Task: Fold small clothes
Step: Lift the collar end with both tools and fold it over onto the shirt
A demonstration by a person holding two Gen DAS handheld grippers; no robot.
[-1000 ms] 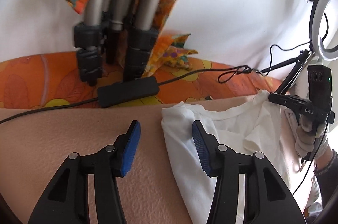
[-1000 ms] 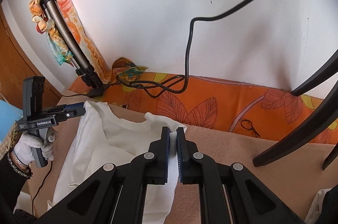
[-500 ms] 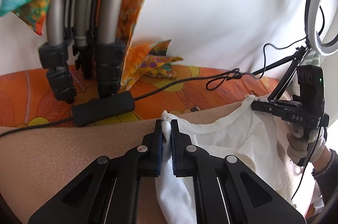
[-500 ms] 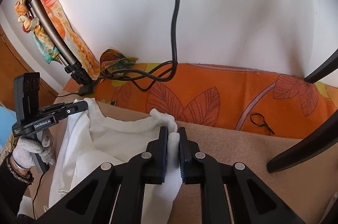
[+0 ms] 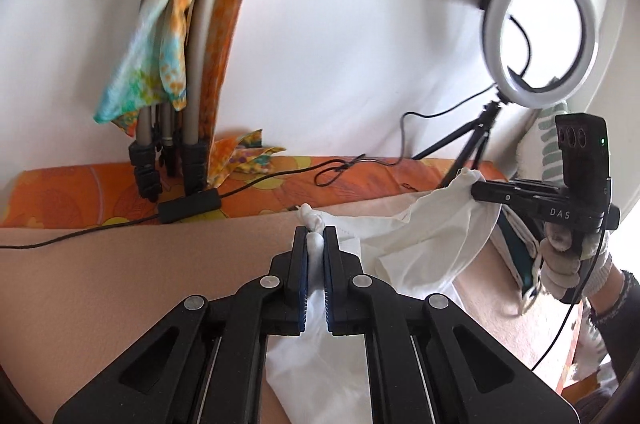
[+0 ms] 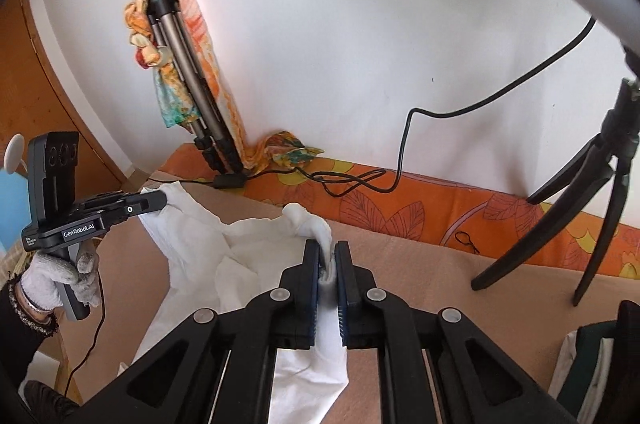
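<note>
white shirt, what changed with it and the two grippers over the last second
The left gripper, open beside the white shirt a second ago, has shut its jaws on one shoulder corner. Both grippers have then lifted, so the shirt's top edge now hangs in the air between them instead of lying flat on the tan cover. The right gripper stays clamped on the other corner. The tripod, cables and ring light have not moved.
</note>
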